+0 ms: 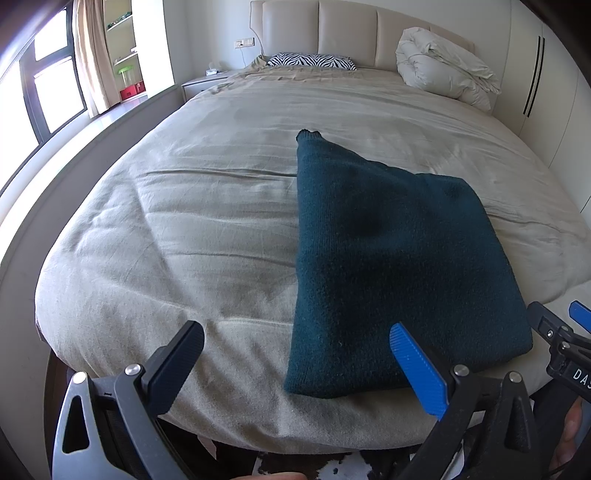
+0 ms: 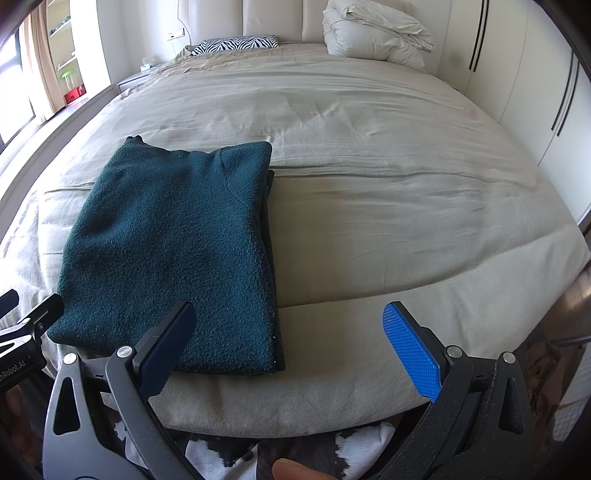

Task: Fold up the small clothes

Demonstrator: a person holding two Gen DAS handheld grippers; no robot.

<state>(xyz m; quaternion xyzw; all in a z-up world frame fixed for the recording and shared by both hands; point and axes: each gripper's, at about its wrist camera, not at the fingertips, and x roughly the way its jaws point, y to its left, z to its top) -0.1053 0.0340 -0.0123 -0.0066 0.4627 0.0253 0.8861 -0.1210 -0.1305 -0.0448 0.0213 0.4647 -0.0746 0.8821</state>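
Note:
A dark teal knitted garment point(image 1: 388, 258) lies folded into a rough rectangle near the foot of the bed, also seen in the right wrist view as the garment point(image 2: 173, 251). My left gripper point(image 1: 295, 336) hovers open at the bed's near edge, its blue finger over the garment's near edge and its black finger over bare sheet. My right gripper point(image 2: 290, 321) stands open too, with its black finger above the garment's near right corner and its blue finger over the sheet. Neither holds anything. Each gripper shows at the edge of the other's view.
The beige bed cover point(image 2: 369, 184) stretches wide around the garment. A bundled white duvet point(image 2: 373, 33) and a zebra-print pillow point(image 2: 236, 44) lie at the headboard. Wardrobe doors point(image 2: 517, 85) stand on the right, a window and shelves point(image 1: 122, 55) on the left. A cowhide rug point(image 2: 229, 454) lies below.

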